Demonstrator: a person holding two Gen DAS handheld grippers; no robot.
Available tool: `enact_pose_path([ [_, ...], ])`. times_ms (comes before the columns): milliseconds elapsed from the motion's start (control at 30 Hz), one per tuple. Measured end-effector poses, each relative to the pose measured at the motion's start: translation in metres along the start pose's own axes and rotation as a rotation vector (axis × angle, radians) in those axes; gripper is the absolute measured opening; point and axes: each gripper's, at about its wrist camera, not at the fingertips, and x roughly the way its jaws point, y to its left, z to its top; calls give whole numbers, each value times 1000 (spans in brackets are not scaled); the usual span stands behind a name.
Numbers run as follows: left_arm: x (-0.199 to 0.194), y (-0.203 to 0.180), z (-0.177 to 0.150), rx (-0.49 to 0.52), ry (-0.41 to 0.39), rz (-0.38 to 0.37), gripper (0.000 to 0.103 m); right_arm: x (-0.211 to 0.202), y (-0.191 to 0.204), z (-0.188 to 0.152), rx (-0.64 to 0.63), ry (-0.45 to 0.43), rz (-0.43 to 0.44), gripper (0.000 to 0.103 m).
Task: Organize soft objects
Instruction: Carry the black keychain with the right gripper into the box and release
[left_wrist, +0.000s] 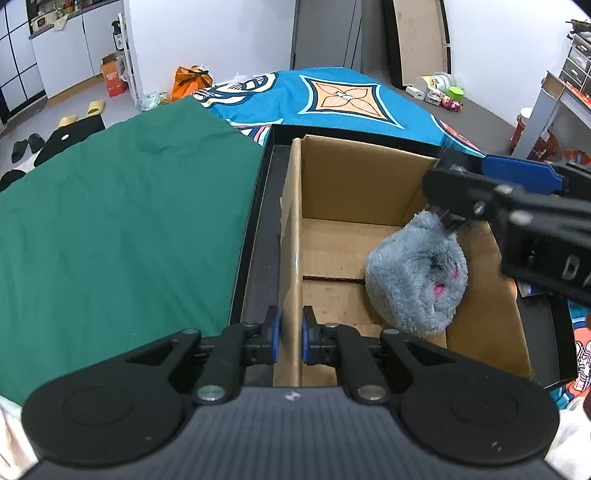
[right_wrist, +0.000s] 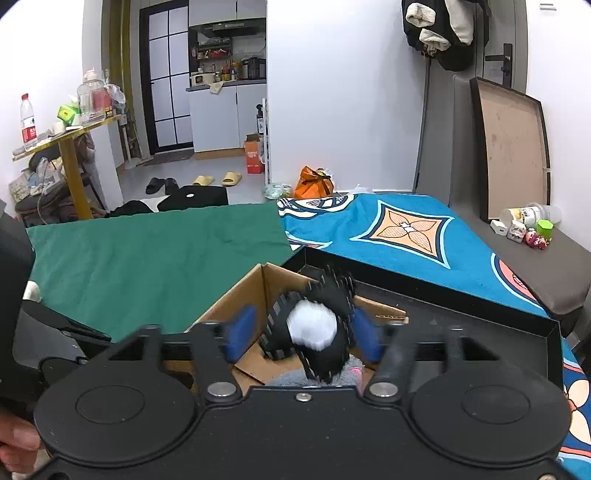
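Note:
A cardboard box (left_wrist: 354, 184) stands inside a black tray (left_wrist: 258, 236) on the bed. My left gripper (left_wrist: 291, 336) is shut on the box's left wall, one blue pad on each side of the cardboard. A grey plush toy (left_wrist: 417, 273) with pink marks lies in the box at its right side. My right gripper (left_wrist: 441, 184) comes in from the right, just over the plush's top. In the right wrist view the right gripper (right_wrist: 303, 328) stands open above the box (right_wrist: 236, 306). A blurred black soft piece with a white fluffy patch (right_wrist: 314, 325) sits between its blue pads, with the grey plush (right_wrist: 295, 376) beneath.
A green cloth (left_wrist: 122, 206) covers the bed left of the tray, and a blue patterned blanket (left_wrist: 332, 96) lies behind it. Small toys (right_wrist: 528, 229) stand on a grey surface at the far right. Slippers (right_wrist: 218, 180) and an orange bag (right_wrist: 314, 184) lie on the floor beyond.

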Motion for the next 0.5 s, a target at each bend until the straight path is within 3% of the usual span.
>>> enact_pose_path([
  [300,-3,-3,-5,-7,14,41,19,-8,-8,-12,26,24,-18,74],
  [500,-9,-7,-3,-3,-9,83,47,-22,-26,-23,98,30,-39,74],
])
